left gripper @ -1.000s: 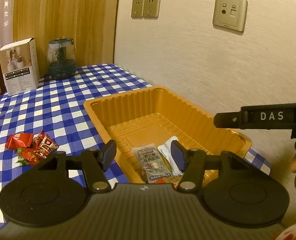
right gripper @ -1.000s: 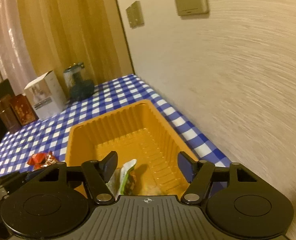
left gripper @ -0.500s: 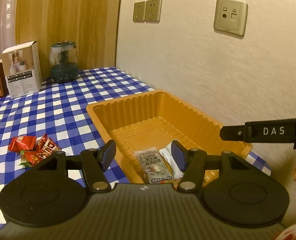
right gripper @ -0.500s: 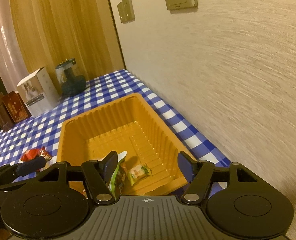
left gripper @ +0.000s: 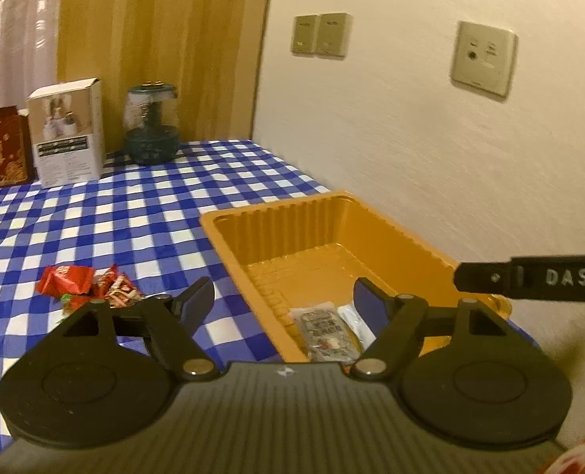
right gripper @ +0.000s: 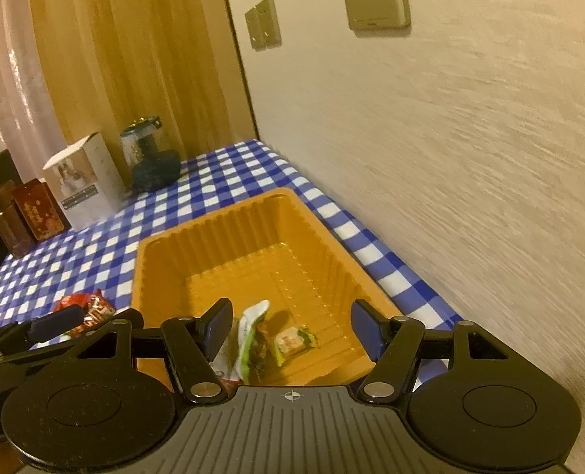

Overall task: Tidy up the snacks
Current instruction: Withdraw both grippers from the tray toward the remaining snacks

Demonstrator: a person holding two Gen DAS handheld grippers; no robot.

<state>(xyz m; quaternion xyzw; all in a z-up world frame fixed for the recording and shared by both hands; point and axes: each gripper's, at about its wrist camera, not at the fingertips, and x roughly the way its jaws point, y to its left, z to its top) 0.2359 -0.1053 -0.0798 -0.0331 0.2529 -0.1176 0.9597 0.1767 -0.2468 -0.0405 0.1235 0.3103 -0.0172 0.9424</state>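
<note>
Right now the left tongs (left gripper: 284, 298) are spreading their jaws, with nothing pinched between them; they hang above the near-left corner of the orange tray (left gripper: 249, 266). Just past the right fingertip, at about one o'clock from the tongs, a grey-printed snack packet (left gripper: 324, 330) lies flat on the tray floor, with a white packet (left gripper: 353, 322) touching it on the right. At ten o'clock from the same tongs, a small heap of red snack wrappers (left gripper: 87, 284) rests on the blue-checked bench (left gripper: 134, 205), outside the tray and near its left wall.

Meanwhile the right tongs (right gripper: 291, 322) stand released and hold nothing, poised over the tray's near end. Between their fingers, low in the tray, a green-and-white packet (right gripper: 253, 335) stands tilted on its edge, and a small green-edged snack (right gripper: 292, 343) lies just beside it at three o'clock.

Farther out on the bench, at eleven o'clock from the tray, sit a dark glass jar (left gripper: 150, 126), a white carton (left gripper: 67, 134) and a dark red box (left gripper: 2, 146), in a row against the wood panel. At the right edge of the left view, a black bar lettered "DAS" (left gripper: 537, 278) reaches in over the tray's right rim.
</note>
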